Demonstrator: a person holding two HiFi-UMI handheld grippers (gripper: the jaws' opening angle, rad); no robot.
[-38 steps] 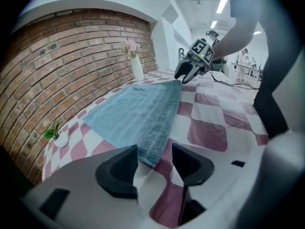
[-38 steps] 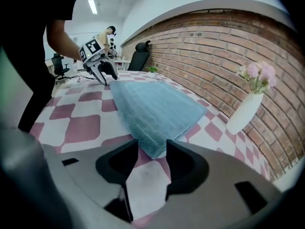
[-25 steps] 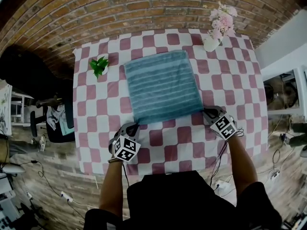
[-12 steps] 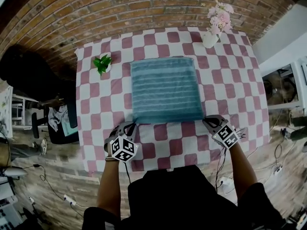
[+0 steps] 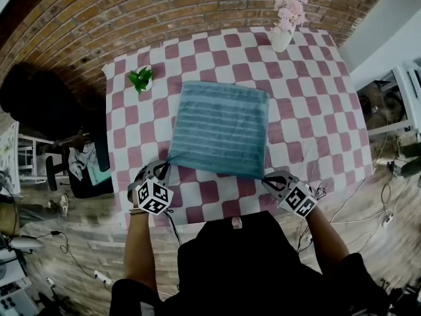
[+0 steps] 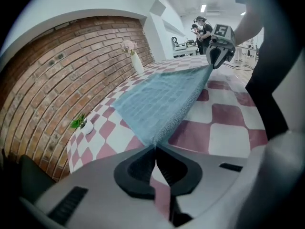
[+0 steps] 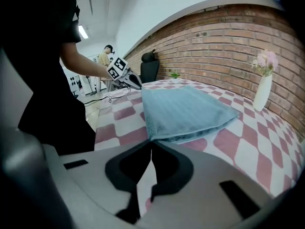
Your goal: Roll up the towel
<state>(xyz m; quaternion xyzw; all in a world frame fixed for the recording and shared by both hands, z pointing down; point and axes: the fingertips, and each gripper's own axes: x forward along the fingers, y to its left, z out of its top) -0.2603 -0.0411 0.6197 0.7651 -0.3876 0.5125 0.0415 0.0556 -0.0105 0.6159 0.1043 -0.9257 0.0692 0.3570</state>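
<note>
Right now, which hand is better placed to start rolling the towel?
Neither clearly: the left gripper and right gripper are each shut on a near corner of the towel, so equally ready.

L tongs [image 6: 154, 148] clamped on towel [image 6: 159, 99] corner; R tongs [image 6: 212, 64] hold far corner.

Checkered table [image 5: 316, 110]: blue towel [image 5: 220, 133] centre, potted plant [image 5: 140, 79] left, flower vase [image 5: 281, 39] far right.

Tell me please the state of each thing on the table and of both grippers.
towel: folded, not yet rolled, near edge lifted
left gripper: shut on the towel's near left corner
right gripper: shut on the towel's near right corner
flower vase: upright
small plant: upright
</note>
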